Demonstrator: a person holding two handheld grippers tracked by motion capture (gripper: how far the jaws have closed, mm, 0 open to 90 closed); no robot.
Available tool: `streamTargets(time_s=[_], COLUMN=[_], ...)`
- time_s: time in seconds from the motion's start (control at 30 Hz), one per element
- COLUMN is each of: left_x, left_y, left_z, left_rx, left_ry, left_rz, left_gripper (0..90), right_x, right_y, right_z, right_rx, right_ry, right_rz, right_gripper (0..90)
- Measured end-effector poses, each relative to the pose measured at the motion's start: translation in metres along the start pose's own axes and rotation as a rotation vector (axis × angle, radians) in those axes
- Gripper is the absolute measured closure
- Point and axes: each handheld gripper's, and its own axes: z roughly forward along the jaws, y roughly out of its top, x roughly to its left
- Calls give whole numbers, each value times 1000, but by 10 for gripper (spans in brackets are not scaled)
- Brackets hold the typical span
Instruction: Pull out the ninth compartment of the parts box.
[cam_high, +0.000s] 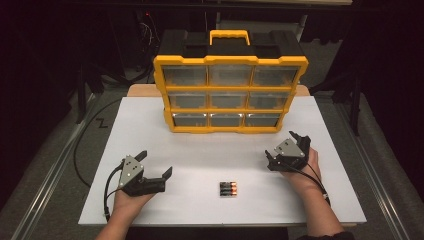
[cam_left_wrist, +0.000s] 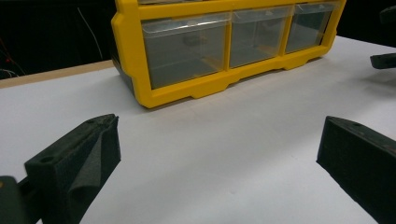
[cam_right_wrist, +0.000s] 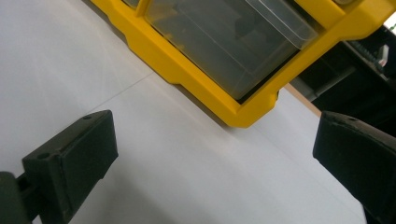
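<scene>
Yellow organiser (cam_high: 230, 92) stands upright at the table's far edge, centred: black body, yellow carry handle (cam_high: 229, 35) on top, nine clear drawers (cam_high: 229, 75) in three rows of three. All drawers sit closed; through the clear fronts I cannot make out any contents.

Three batteries (cam_high: 228, 188), black with orange ends, lie side by side near the near edge of the white table (cam_high: 150, 130), about midway between my hands.

My left gripper (cam_high: 156, 163) rests near the near-left corner, jaws spread wide, holding nothing. My right gripper (cam_high: 296, 137) rests by the right edge, jaws likewise wide apart and empty, pointing at the organiser's bottom right corner.
</scene>
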Motion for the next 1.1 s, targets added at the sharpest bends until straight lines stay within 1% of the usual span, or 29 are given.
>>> streamTargets(time_s=[0.03, 0.1, 0.13, 0.17, 0.2, 0.27, 0.3, 0.33, 0.43, 0.47, 0.5, 0.53, 0.6, 0.67, 0.7, 0.77, 0.83, 0.9, 0.93, 0.97, 1.03, 1.07, 1.1], left_x=[1, 1, 1, 1, 1, 1, 1, 1, 1, 1, 1, 1, 0, 0, 0, 0, 0, 0, -1, -1, -1, -1, -1], left_y=[0, 1, 1, 1, 1, 1, 1, 1, 0, 0, 0, 0, 0, 0, 0, 0, 0, 0, 0, 0, -1, -1, -1], left_z=[0, 0, 0, -1, -1, -1, -1, 0, 0, 0, 0, 0, 0, 0, 0, 0, 0, 0, 0, 0, 0, 0, 0], left_rx=[1, 9, 2, -7, -10, -4, -1, -1, 2, 2, 5, 8, 6, 5, 4, 4, 2, 1, 2, 2, 1, 0, 0], left_ry=[-1, -7, -10, -11, -11, -13, -11, -9, -8, -8, -9, -10, -10, -14, -15, -12, -10, -10, -10, -10, -8, -9, -10], left_rz=[-8, -22, -22, -16, -15, -13, -10, -10, -10, -11, -8, -6, 0, 0, 2, 8, 9, 9, 10, 11, 14, 12, 12], left_gripper=[2, 2, 2, 2, 2, 2, 2, 2, 2, 2, 2, 2, 2, 2, 2, 2, 2, 2, 2, 2, 2, 2, 2], right_x=[1, 2, 2, 3, 4, 6, 8, 8, 9, 10, 10, 11, 12, 13, 14, 16, 17, 18, 19, 19, 20, 20, 21], right_y=[1, 1, 1, 1, 1, 1, 2, 2, 2, 2, 3, 3, 3, 3, 3, 4, 5, 5, 6, 6, 6, 7, 7], right_z=[-1, -1, -1, -1, -1, 0, 1, 1, 2, 2, 2, 2, 2, 2, 2, 2, 2, 2, 2, 2, 2, 2, 2], right_rx=[-4, -5, -7, -4, 0, 7, 14, 14, 18, 17, 16, 16, 21, 17, 16, 21, 18, 13, 18, 18, 24, 37, 39], right_ry=[-12, -14, -20, -26, -25, -29, -36, -36, -47, -49, -53, -56, -63, -65, -68, -85, -94, -110, -119, -119, -129, -131, -147], right_rz=[-24, -32, -58, -72, -76, -107, -142, -142, -188, -191, -214, -221, -259, -259, -272, -313, -318, -340, -355, -355, -380, -392, -401], right_gripper=[11, 11, 11, 11, 11, 11, 11, 11, 11, 11, 11, 11, 12, 12, 12, 12, 12, 13, 14, 14, 14, 14, 14])
